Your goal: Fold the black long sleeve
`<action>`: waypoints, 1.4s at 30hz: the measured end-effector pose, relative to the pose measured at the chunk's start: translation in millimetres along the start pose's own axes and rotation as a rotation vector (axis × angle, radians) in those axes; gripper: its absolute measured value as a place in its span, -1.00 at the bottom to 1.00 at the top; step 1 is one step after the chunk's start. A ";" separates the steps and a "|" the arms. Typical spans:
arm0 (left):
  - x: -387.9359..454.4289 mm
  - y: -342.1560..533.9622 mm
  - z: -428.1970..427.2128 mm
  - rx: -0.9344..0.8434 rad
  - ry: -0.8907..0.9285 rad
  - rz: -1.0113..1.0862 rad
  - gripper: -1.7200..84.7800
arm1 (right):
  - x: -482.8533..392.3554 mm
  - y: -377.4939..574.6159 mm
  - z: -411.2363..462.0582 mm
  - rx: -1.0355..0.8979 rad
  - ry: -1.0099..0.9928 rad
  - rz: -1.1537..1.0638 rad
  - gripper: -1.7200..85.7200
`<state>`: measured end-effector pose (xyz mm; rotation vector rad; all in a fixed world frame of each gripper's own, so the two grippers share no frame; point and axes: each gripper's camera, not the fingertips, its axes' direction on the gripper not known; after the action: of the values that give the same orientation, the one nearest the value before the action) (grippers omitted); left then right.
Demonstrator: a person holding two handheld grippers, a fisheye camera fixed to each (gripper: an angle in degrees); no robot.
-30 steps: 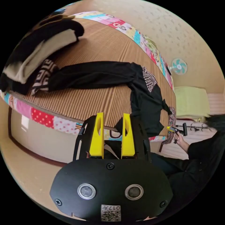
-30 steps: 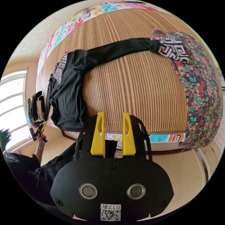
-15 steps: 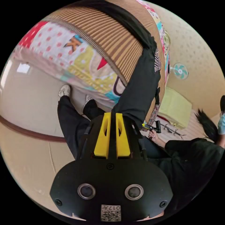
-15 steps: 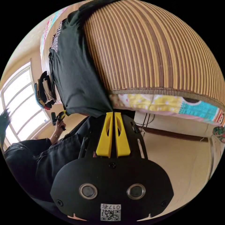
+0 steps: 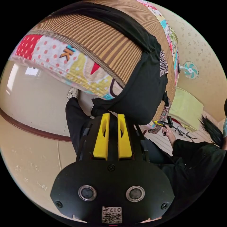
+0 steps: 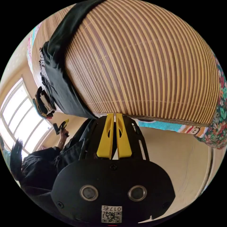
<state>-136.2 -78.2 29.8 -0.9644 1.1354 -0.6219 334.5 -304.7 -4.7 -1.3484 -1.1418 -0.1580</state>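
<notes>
left gripper (image 5: 113, 115) clamps black long sleeve (image 5: 141, 94) hem | right gripper (image 6: 113, 115) likewise | pinch points hidden

Black long sleeve (image 5: 141, 94) has a white geometric print, lying on the tan-and-brown striped mat (image 6: 146, 66). Under the mat's edge, a patchwork quilt (image 5: 71, 63): red polka dots, yellow, teal. Yellow-jawed gripper (image 5: 112, 115), teal fan (image 5: 190, 70).

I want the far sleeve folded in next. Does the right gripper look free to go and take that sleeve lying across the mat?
Probably not yet. The right gripper appears shut on the hem of the black long sleeve at the edge of the mat; the sleeve lies far across, with nothing on the mat between.
</notes>
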 end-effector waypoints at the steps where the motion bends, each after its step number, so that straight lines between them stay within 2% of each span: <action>1: 4.3 -0.3 -0.4 -0.002 -0.001 0.013 -0.83 | -11.2 3.0 -8.5 -0.015 -0.022 -0.080 -0.89; 2: 12.3 0.3 -1.6 0.000 -0.011 0.030 -0.84 | -17.3 6.9 -17.5 0.021 0.003 -0.107 -0.89; 5: 32.8 7.0 -9.6 0.047 -0.093 0.060 -0.85 | -42.3 34.2 -84.2 0.335 0.340 -0.102 -0.85; 7: 47.7 10.0 -13.0 0.074 -0.160 0.091 -0.85 | -51.6 49.7 -129.6 0.602 0.680 -0.003 -0.76; 9: 68.5 10.5 -12.7 0.097 -0.216 0.150 -0.85 | -55.3 45.6 -144.1 0.703 0.893 0.000 -0.72; 11: 82.4 9.2 -10.8 0.107 -0.228 0.188 -0.85 | -53.3 22.5 -145.3 0.634 0.996 -0.074 -0.71; 12: 89.7 7.9 -9.4 0.107 -0.217 0.211 -0.85 | -46.0 3.1 -142.2 0.540 1.038 -0.064 -0.71; 15: 98.4 7.4 -10.2 0.113 -0.179 0.233 -0.85 | -33.9 -9.9 -133.6 0.373 1.063 -0.021 -0.84; 17: 98.1 10.5 -13.7 0.125 -0.156 0.232 -0.86 | -41.6 17.6 -142.5 0.396 0.934 -0.072 -0.90; 19: 93.1 14.2 -15.0 0.129 -0.142 0.214 -0.87 | -47.2 80.5 -172.9 0.479 0.534 -0.199 -0.92; 20: 87.4 16.7 -14.4 0.129 -0.124 0.196 -0.87 | -45.6 98.6 -182.3 0.516 0.445 -0.217 -0.92; 22: 77.7 20.3 -12.0 0.133 -0.089 0.169 -0.87 | -23.7 172.6 -219.4 0.740 0.152 -0.216 -0.93; 24: 67.2 24.5 -7.5 0.143 -0.039 0.137 -0.88 | 7.9 212.5 -234.4 0.857 -0.046 -0.145 -0.93; 26: 63.1 27.1 -4.3 0.152 0.010 0.130 -0.88 | 35.2 228.3 -232.3 0.865 -0.246 -0.117 -0.93; 28: 62.6 29.9 -1.7 0.156 0.051 0.134 -0.88 | 37.7 226.6 -212.8 0.908 -0.564 -0.261 -0.93; 30: 65.4 34.8 1.6 0.156 0.076 0.163 -0.88 | 12.2 201.0 -189.5 0.867 -0.740 -0.394 -0.93; 35: 63.6 39.7 8.5 0.152 0.133 0.184 -0.82 | -114.2 69.2 -80.0 0.570 -0.971 -0.695 -0.92; 37: 62.3 38.2 7.3 0.162 0.190 0.194 -0.79 | -171.6 -4.9 7.8 0.338 -1.049 -0.746 -0.91; 38: 61.9 36.7 4.0 0.171 0.225 0.206 -0.76 | -182.9 -19.2 31.0 0.276 -1.036 -0.733 -0.90; 40: 59.8 35.8 -4.8 0.192 0.263 0.214 -0.72 | -214.1 -47.1 106.7 0.049 -0.833 -0.691 -0.84; 42: 54.7 38.1 -18.3 0.224 0.276 0.225 -0.70 | -220.6 -37.7 127.6 0.003 -0.654 -0.700 -0.79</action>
<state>-137.6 -111.0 -31.0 -0.5604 1.3639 -0.6960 130.3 -322.5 -160.8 -0.9585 -2.1438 -0.2239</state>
